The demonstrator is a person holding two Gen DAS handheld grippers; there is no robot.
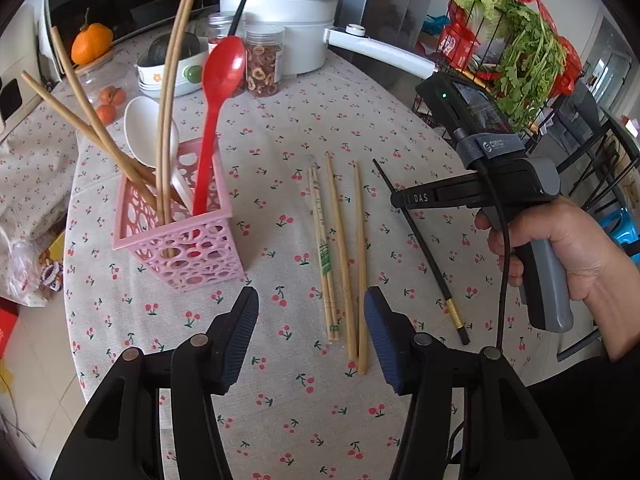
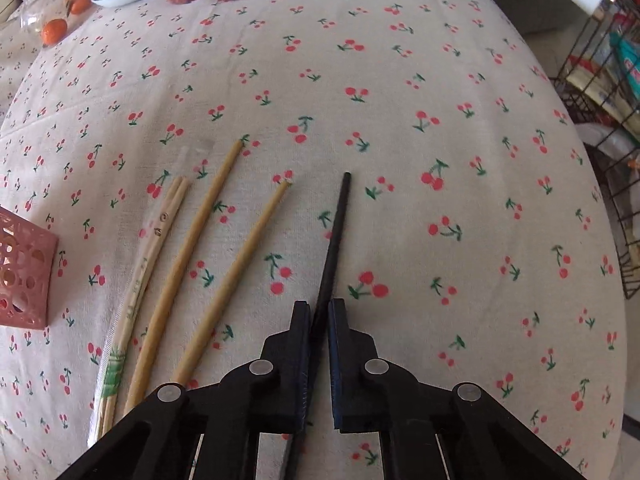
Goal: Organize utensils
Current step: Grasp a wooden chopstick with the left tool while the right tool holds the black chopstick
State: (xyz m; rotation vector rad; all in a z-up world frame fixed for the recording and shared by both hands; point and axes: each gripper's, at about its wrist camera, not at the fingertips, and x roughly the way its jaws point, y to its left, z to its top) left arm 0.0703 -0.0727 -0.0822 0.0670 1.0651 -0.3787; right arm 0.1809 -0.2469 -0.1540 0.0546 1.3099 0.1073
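A pink perforated basket [image 1: 180,240] [image 2: 24,272] holds a red spoon [image 1: 216,112], a white spoon [image 1: 140,128] and several wooden chopsticks [image 1: 168,100]. On the cherry-print tablecloth lie two bare bamboo chopsticks [image 1: 340,240] [image 2: 188,260] and a paper-wrapped pair [image 1: 322,240] [image 2: 140,280]. My left gripper [image 1: 310,308] hovers open over their near ends, touching nothing. To the right, my right gripper [image 2: 320,304] [image 1: 400,200] is shut on a black chopstick [image 2: 334,232] [image 1: 424,248], gripped near its thin end, which lies slanted on the cloth.
A white pot [image 1: 280,12], jars of dried fruit [image 1: 264,60], a bowl stack and an orange [image 1: 92,42] stand at the table's back. A wire rack with greens [image 1: 516,60] stands off the right edge. A hand [image 1: 560,248] holds the right gripper's handle.
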